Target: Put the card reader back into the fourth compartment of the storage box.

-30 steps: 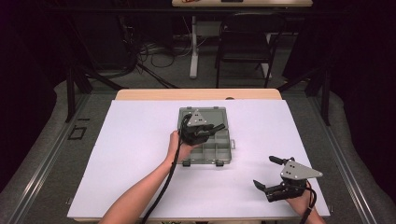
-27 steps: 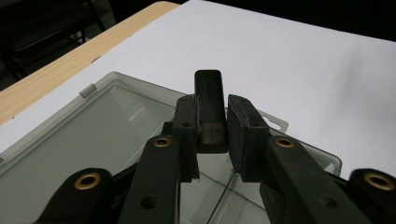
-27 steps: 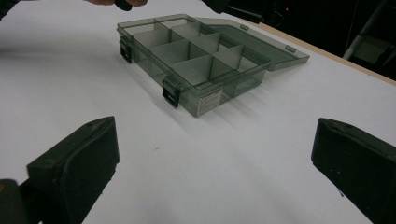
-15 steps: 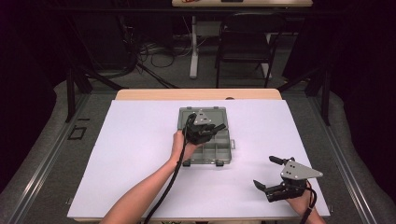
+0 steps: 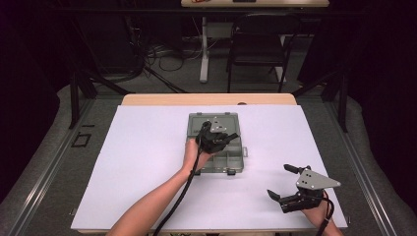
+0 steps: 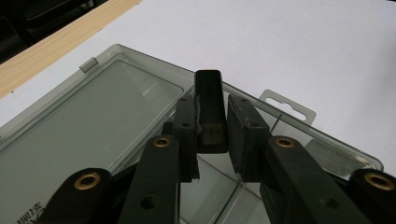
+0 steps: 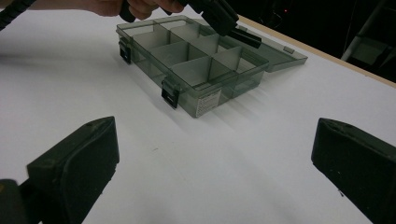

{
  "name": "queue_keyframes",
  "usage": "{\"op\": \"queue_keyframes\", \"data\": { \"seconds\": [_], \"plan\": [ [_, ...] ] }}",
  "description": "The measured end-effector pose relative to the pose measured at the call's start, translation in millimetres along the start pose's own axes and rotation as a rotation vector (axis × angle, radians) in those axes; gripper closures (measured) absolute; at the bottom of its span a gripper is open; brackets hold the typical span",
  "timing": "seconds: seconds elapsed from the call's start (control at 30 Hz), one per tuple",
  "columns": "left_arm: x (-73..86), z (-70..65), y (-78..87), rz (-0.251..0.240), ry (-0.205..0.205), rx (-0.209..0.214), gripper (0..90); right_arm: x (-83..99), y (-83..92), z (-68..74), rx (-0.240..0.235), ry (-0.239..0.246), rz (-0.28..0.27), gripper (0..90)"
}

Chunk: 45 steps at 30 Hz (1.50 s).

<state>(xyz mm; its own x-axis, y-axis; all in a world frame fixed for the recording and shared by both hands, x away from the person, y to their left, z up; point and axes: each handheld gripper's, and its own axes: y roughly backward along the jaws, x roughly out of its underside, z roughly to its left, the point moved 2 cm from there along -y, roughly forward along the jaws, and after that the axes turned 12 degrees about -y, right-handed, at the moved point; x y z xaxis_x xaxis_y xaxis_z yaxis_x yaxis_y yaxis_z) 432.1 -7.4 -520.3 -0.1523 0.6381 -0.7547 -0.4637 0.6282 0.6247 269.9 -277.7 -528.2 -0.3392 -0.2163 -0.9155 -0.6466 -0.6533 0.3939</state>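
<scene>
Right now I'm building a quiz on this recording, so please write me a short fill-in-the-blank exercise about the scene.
1. The left gripper is shut on a small ____ block.
2. The smoky transparent plastic compartment box has its hinged lid ____.
3. The right gripper has its jaws ____ and holds nothing.
4. The box rests on a ____ table sheet.

Missing words: black; open; open; white
</scene>
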Motion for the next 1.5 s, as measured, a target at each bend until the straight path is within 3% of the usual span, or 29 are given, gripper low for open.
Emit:
{"op": "queue_keyframes", "data": {
  "seconds": [0.37,0.4,0.5,0.53,0.63,0.7,0.77,1.1,1.5],
  "plan": [
    [-1.3,-3.2,-15.2,0.049,0.021,0.012,73.5,0.0,0.4,-0.1,0.001,0.000,-0.001,0.4],
    [-1.8,-3.2,-15.8,0.047,0.029,0.008,71.0,0.0,0.6,-0.2,0.001,0.001,0.001,0.4],
    [-3.6,-2.1,-14.0,0.038,0.041,0.015,44.0,0.1,0.8,-0.2,0.000,0.000,-0.001,0.4],
    [-3.9,-1.7,-12.4,0.031,0.040,0.016,44.0,0.1,0.8,-0.2,0.000,0.000,-0.001,0.4],
    [-4.6,-0.7,-5.0,0.015,0.053,0.022,30.9,0.1,0.7,-0.6,-0.001,0.001,-0.001,0.4],
    [-4.1,0.0,4.7,0.004,0.038,0.023,19.8,0.2,0.4,-0.4,-0.002,-0.002,0.003,0.4],
    [-3.7,0.2,8.2,-0.002,0.034,0.024,15.8,0.1,0.1,-0.1,-0.003,-0.001,0.003,0.4],
    [4.5,1.1,38.0,-0.023,0.020,0.032,3.8,-0.1,-0.3,0.5,-0.005,0.000,0.006,0.4],
    [21.6,2.8,68.0,-0.022,0.034,0.026,0.0,-0.1,-1.0,0.9,-0.009,-0.004,0.007,0.4]
  ]
}}
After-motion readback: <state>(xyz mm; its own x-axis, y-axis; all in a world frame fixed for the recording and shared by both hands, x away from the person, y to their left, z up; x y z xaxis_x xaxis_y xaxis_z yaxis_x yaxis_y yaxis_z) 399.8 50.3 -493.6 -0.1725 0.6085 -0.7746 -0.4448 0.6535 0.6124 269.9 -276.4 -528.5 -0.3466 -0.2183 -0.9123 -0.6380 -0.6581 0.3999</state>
